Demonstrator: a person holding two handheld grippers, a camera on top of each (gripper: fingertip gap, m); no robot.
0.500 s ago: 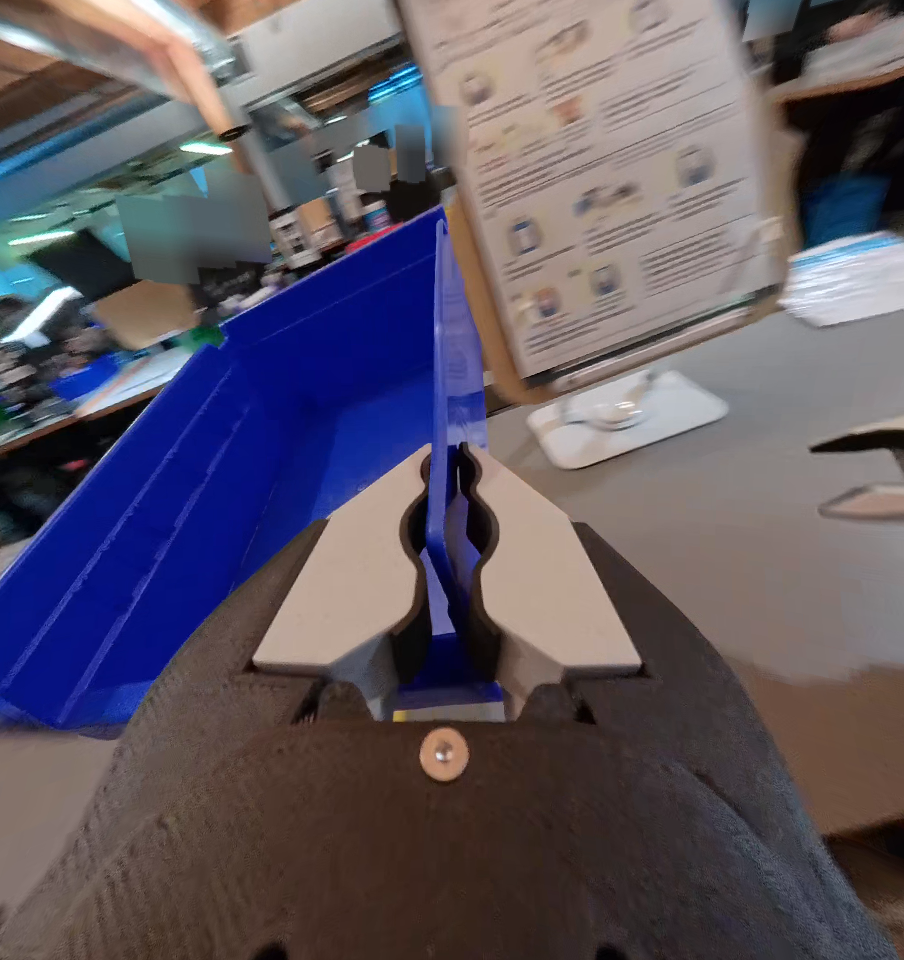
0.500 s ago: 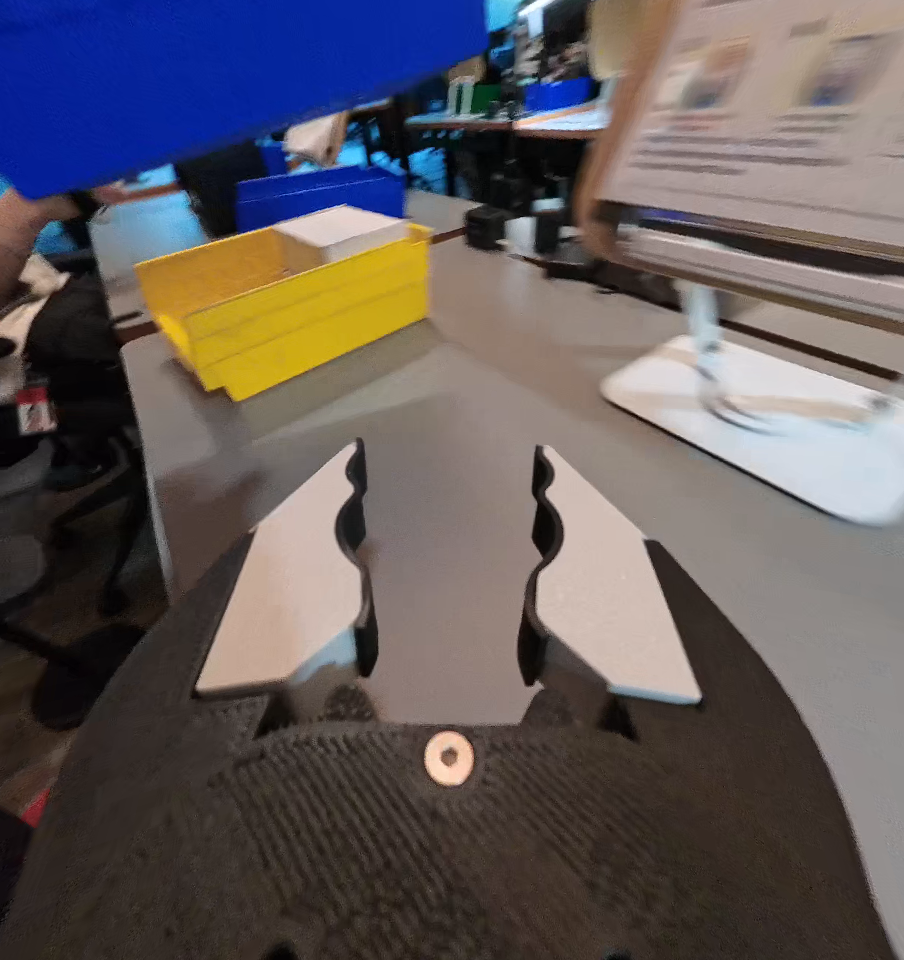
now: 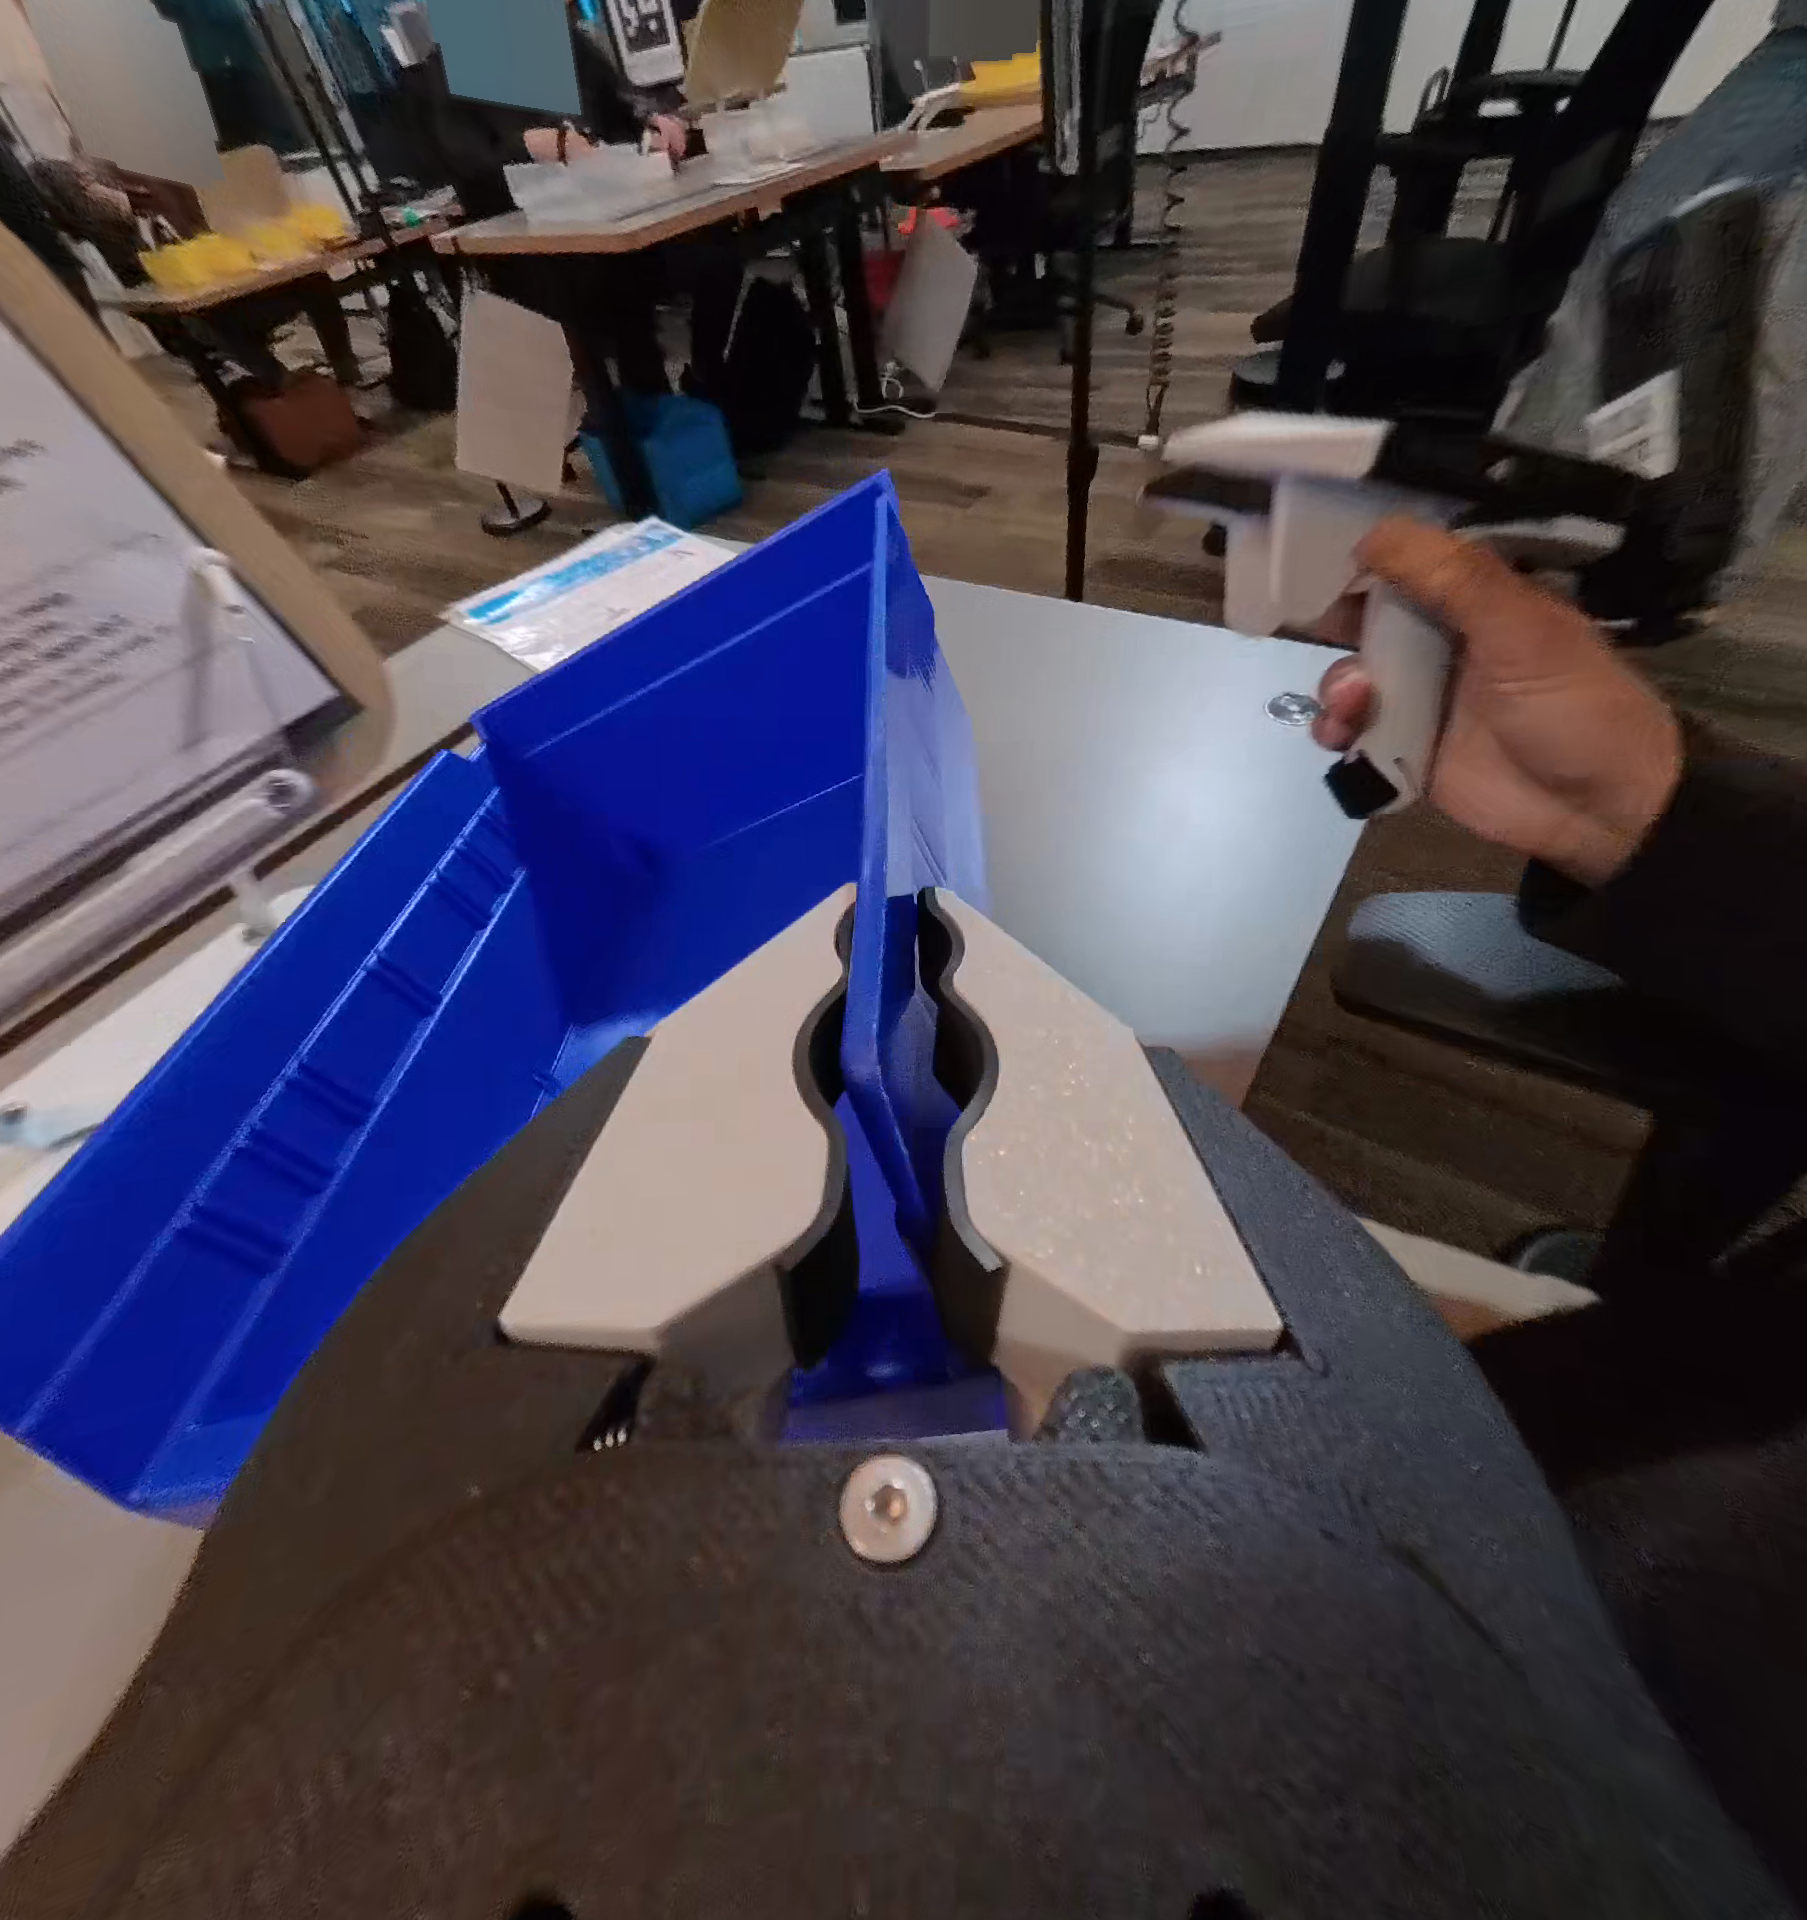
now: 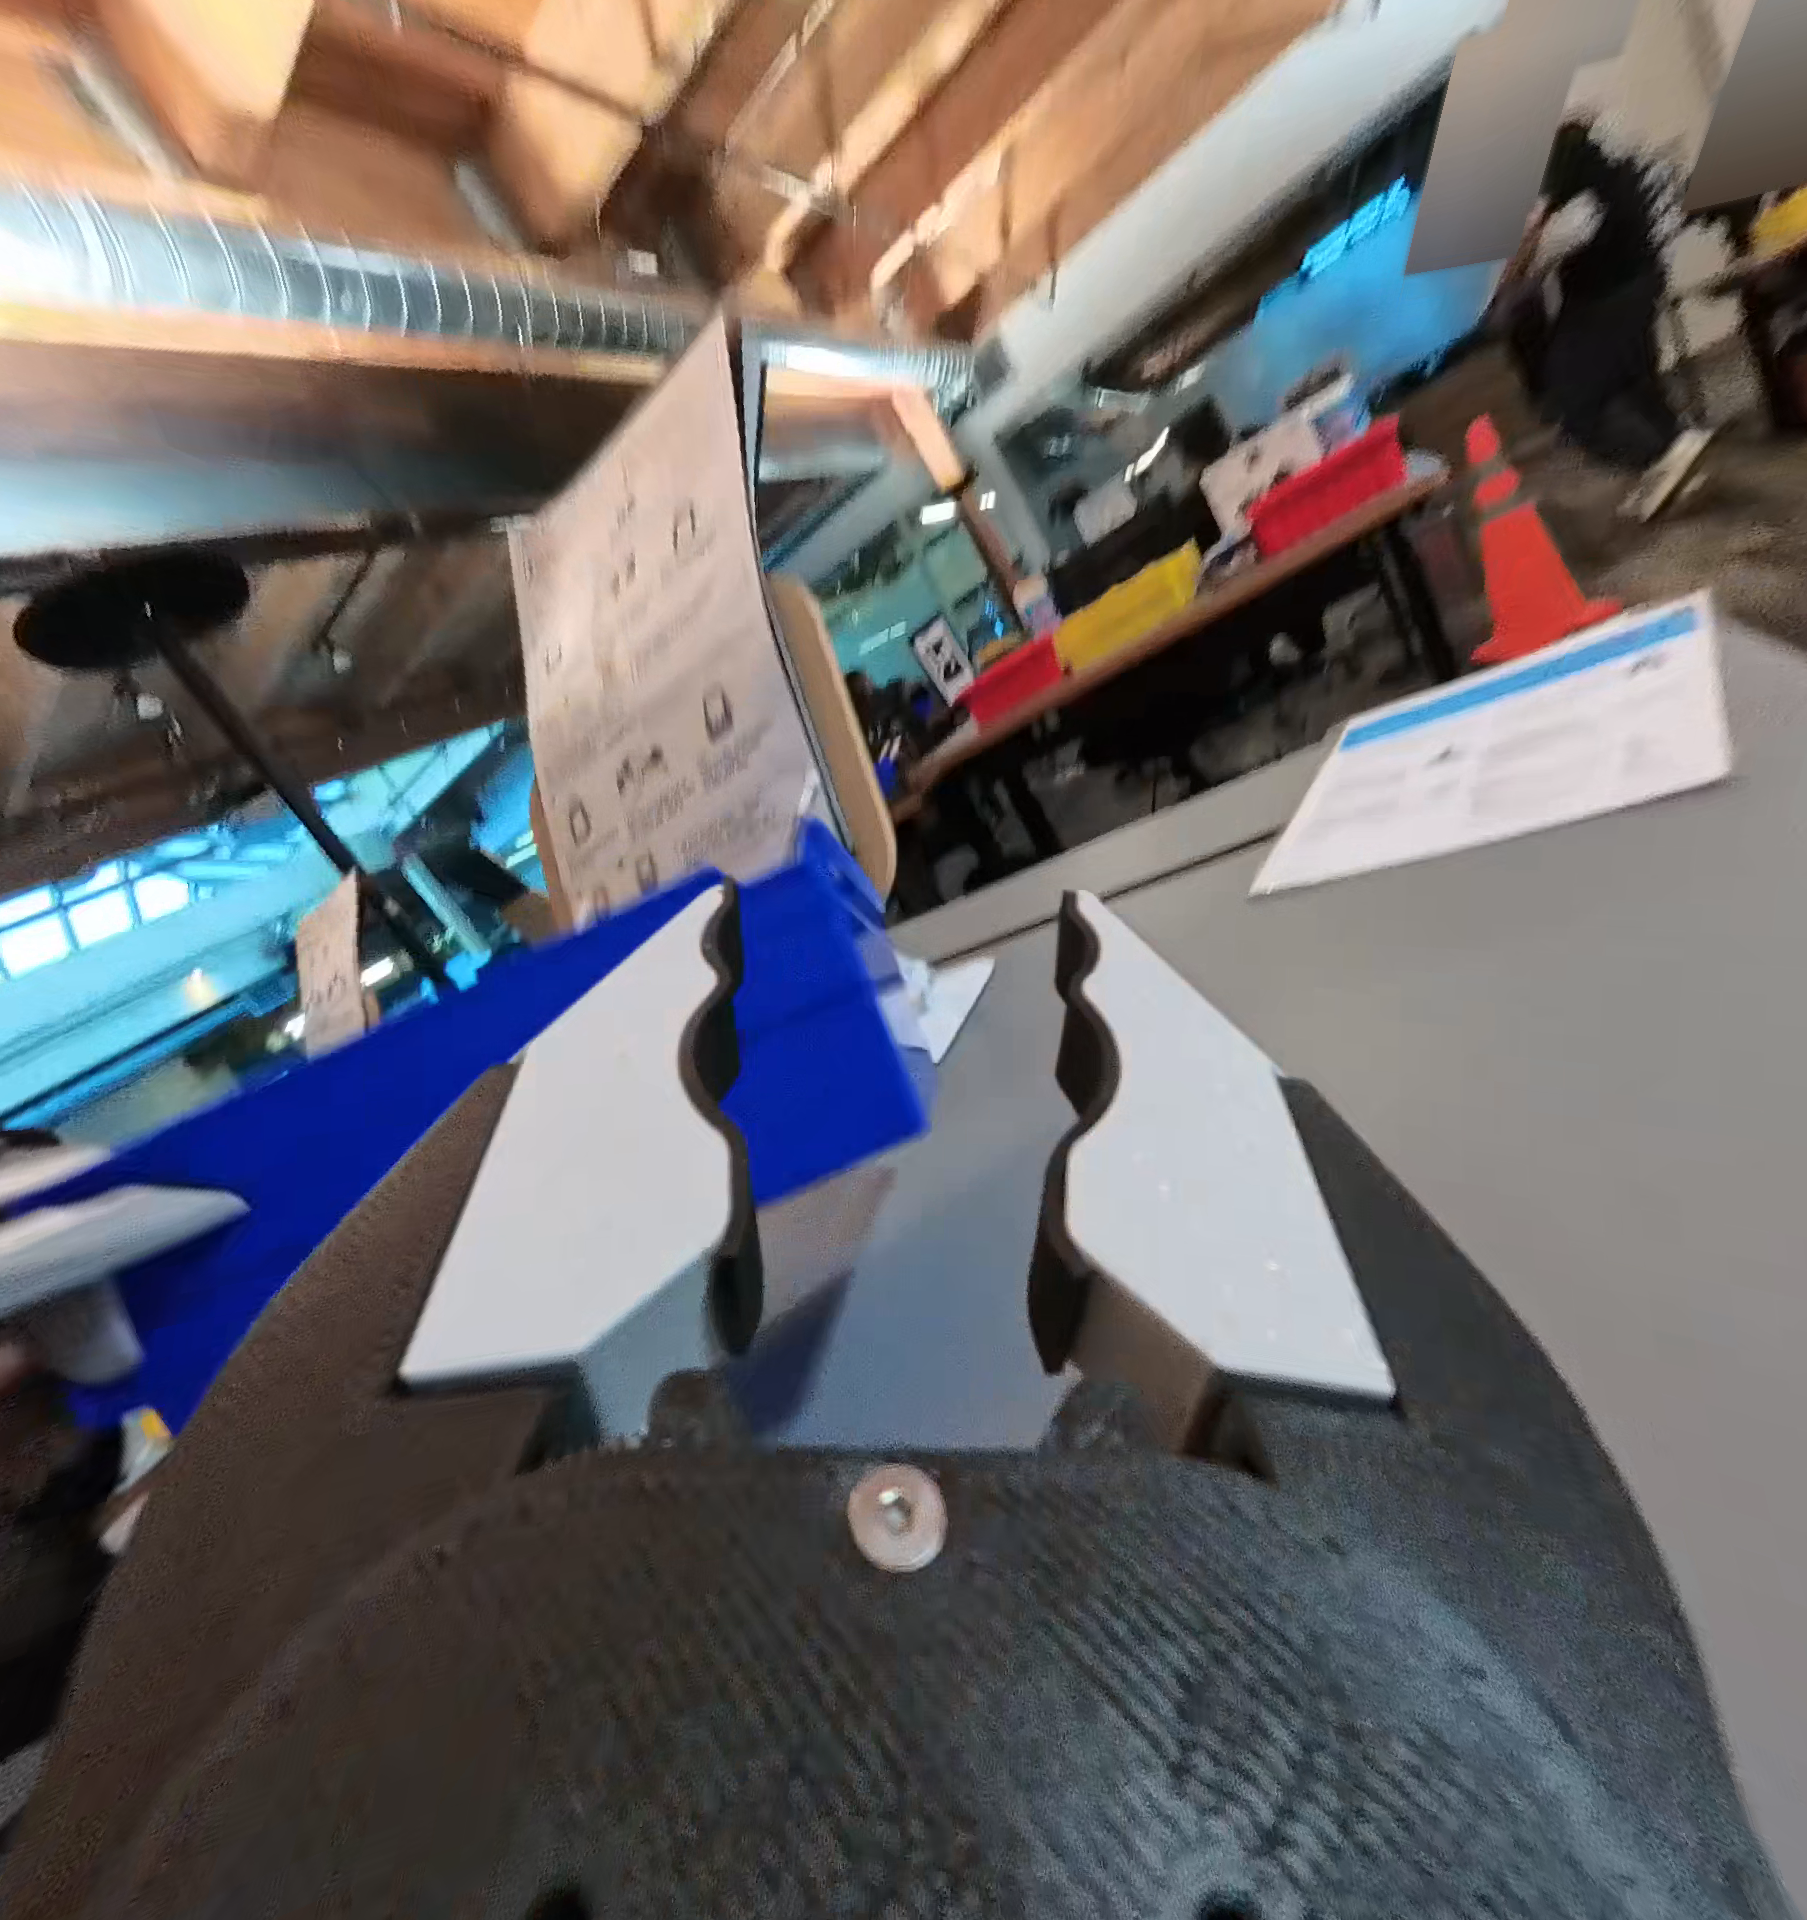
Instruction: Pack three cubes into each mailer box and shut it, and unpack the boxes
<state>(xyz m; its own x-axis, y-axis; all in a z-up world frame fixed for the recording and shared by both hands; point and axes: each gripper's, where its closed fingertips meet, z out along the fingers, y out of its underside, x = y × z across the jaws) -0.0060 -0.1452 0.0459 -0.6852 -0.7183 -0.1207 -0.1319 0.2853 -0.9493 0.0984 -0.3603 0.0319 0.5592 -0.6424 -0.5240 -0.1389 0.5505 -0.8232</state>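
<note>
My left gripper point(image 3: 886, 914) is shut on the right side wall of an empty blue plastic bin point(image 3: 390, 1060) and holds it tilted above the grey table point(image 3: 1138, 790). The bin also shows in the right wrist view point(image 4: 826, 1039), at the left, beside my right gripper. My right gripper point(image 4: 894, 914) is open and empty over the table; it also shows in the left wrist view point(image 3: 1252, 468), held by a hand at the right. No cubes or mailer boxes are in view.
A clipboard with an instruction sheet point(image 3: 57, 582) stands on a white base to the left of the bin; it also shows in the right wrist view point(image 4: 660, 665). A printed sheet point(image 4: 1501, 748) lies on the table at the far right. A chair point(image 3: 1470, 977) stands past the table's edge. There is about 25 cm between the tips of the two grippers.
My left gripper has swung to the right with the bin, so the clipboard now sits at its left. My right gripper has turned upward and to the right; the yellow bin is out of view.
</note>
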